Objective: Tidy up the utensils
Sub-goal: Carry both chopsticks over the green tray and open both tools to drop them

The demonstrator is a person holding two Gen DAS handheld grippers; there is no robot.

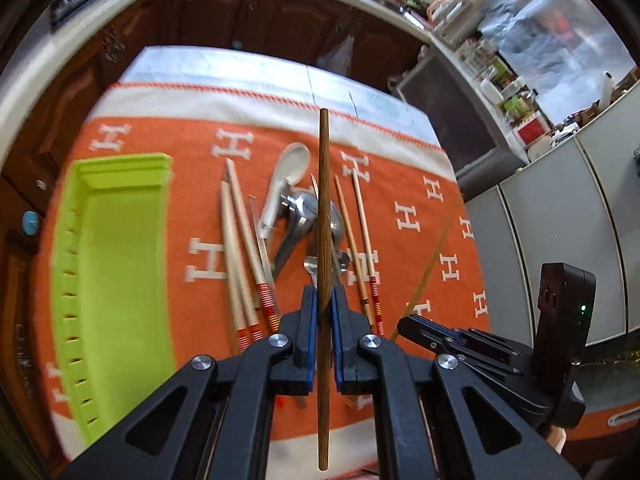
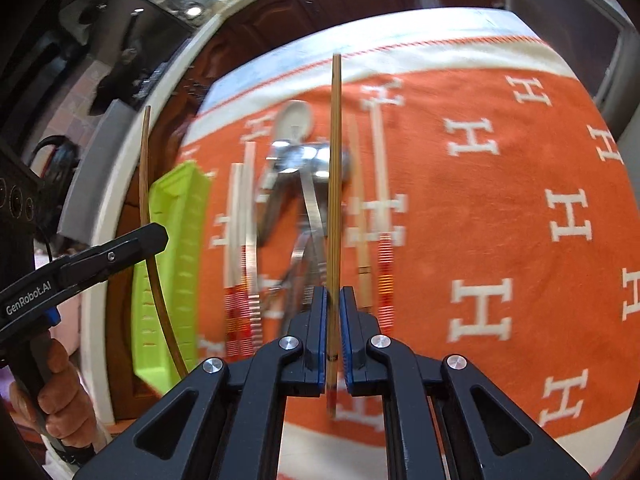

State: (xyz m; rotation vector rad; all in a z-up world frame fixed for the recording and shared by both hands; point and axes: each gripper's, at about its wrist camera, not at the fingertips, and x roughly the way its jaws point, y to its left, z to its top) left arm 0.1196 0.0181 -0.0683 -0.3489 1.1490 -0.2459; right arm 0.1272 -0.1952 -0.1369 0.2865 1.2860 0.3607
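a dark chopstick (image 1: pixel 323 216) is clamped in the left gripper (image 1: pixel 324 312), lifted over the utensil pile (image 1: pixel 304 216) on the orange cloth (image 1: pixel 420 216). a pale chopstick (image 2: pixel 334 184) is clamped in the right gripper (image 2: pixel 333 316) above the same pile. a green tray (image 1: pixel 116 248) lies left of the pile.

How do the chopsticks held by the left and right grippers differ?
Colour: the left gripper holds a dark brown chopstick; the right gripper holds a lighter, yellowish chopstick.
Grip point: the dark brown chopstick is pinched partway along, with a long stretch trailing behind the pads; the yellowish chopstick is pinched near its back end.
Shared: both are gripped in shut jaws, pointing forward above the orange cloth.
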